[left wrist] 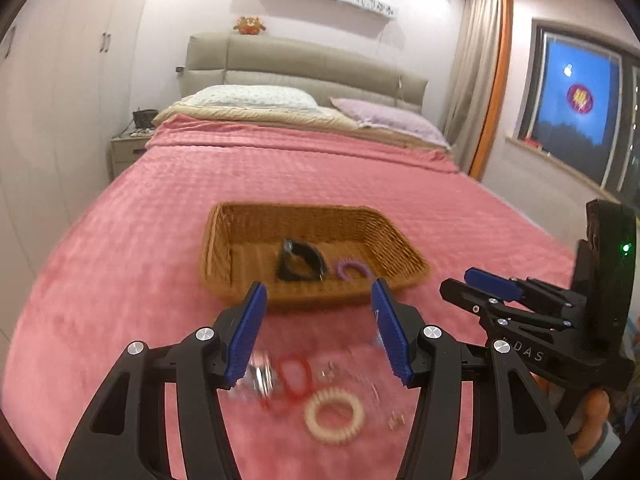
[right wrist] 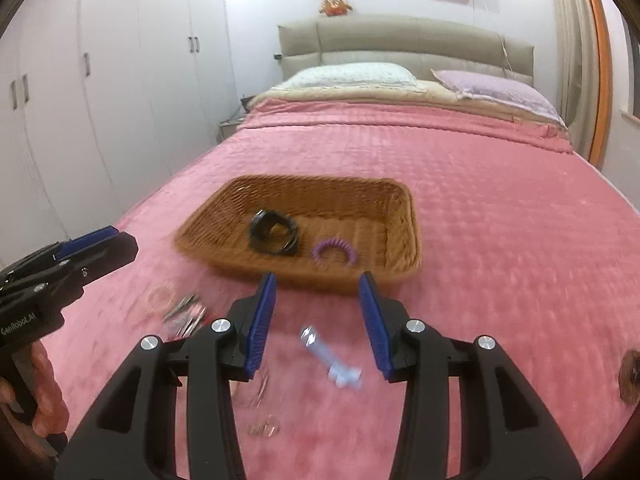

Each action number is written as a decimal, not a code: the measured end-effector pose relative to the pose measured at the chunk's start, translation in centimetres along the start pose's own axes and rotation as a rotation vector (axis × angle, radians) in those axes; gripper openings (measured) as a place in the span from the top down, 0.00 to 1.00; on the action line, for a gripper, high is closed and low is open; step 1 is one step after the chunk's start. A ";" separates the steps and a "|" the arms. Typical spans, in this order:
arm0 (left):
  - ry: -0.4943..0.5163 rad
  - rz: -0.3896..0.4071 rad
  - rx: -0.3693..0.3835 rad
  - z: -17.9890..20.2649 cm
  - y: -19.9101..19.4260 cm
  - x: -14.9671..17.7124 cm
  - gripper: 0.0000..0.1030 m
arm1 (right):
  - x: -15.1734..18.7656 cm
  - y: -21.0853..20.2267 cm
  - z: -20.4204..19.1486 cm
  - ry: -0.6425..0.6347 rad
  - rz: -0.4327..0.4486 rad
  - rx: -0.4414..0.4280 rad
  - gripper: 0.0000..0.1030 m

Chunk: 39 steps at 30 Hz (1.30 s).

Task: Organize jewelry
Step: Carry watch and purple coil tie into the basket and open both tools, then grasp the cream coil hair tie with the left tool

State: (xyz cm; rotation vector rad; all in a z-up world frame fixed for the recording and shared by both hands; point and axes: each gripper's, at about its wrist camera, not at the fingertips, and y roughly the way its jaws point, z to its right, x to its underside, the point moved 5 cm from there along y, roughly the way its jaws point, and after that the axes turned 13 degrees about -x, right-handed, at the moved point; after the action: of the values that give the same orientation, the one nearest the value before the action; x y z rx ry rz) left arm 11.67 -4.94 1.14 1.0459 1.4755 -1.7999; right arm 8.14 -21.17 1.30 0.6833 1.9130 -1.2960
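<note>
A wicker basket [left wrist: 224,248] [right wrist: 400,224] sits on the pink bedspread and holds a black bracelet [left wrist: 299,266] [right wrist: 275,231] and a purple coil hair tie [left wrist: 352,270] [right wrist: 334,251]. My left gripper [left wrist: 318,328] is open and empty above loose pieces: a cream coil tie [left wrist: 334,410], a red coil tie [left wrist: 294,380], a silvery piece [left wrist: 258,378] and small rings [left wrist: 396,420]. My right gripper [right wrist: 316,320] is open and empty above a pale blue clip [right wrist: 332,360]. Each gripper shows in the other's view, the right one [left wrist: 492,288] and the left one [right wrist: 96,244].
The bed [right wrist: 500,208] stretches back to pillows [left wrist: 256,98] and a grey headboard. White wardrobes [right wrist: 120,80] stand at the left, a nightstand [left wrist: 128,148] by the bed, a window [left wrist: 576,108] and curtain at the right. A brown object [right wrist: 630,376] lies at the right edge.
</note>
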 end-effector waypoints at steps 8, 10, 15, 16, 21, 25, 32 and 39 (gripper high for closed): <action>-0.094 -0.113 -0.016 -2.3 1.4 7.1 0.50 | 7.5 -0.3 -2.7 -0.007 -0.059 0.030 0.61; -0.106 -0.153 -0.016 -2.4 2.7 8.1 0.54 | 9.4 0.1 -2.8 0.020 -0.086 0.040 0.61; -0.121 -0.273 0.007 -2.3 5.6 9.1 0.60 | 10.5 1.5 -3.9 0.000 -0.151 0.041 0.61; -0.117 -0.281 0.018 -2.1 6.0 9.1 0.60 | 10.5 1.9 -4.0 0.001 -0.163 0.037 0.61; -0.090 -0.339 0.030 -0.8 8.0 9.8 0.60 | 11.6 4.2 -3.9 0.022 -0.255 0.033 0.61; -0.017 -0.327 -0.041 0.1 7.9 10.3 0.78 | 11.8 4.6 -2.9 0.064 -0.261 0.045 0.64; -0.061 -0.340 -0.034 -1.1 5.8 11.5 0.91 | 11.9 2.6 -0.4 0.170 -0.206 0.084 0.66; -0.091 -0.317 -0.081 -2.0 4.7 11.7 0.91 | 11.6 2.8 -2.1 0.130 -0.223 0.003 0.66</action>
State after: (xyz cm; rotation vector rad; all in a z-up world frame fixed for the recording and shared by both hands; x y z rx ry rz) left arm 9.87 -3.50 -11.44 0.7110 1.7171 -1.9532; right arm 2.66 -17.81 -9.02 0.5805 2.1420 -1.4195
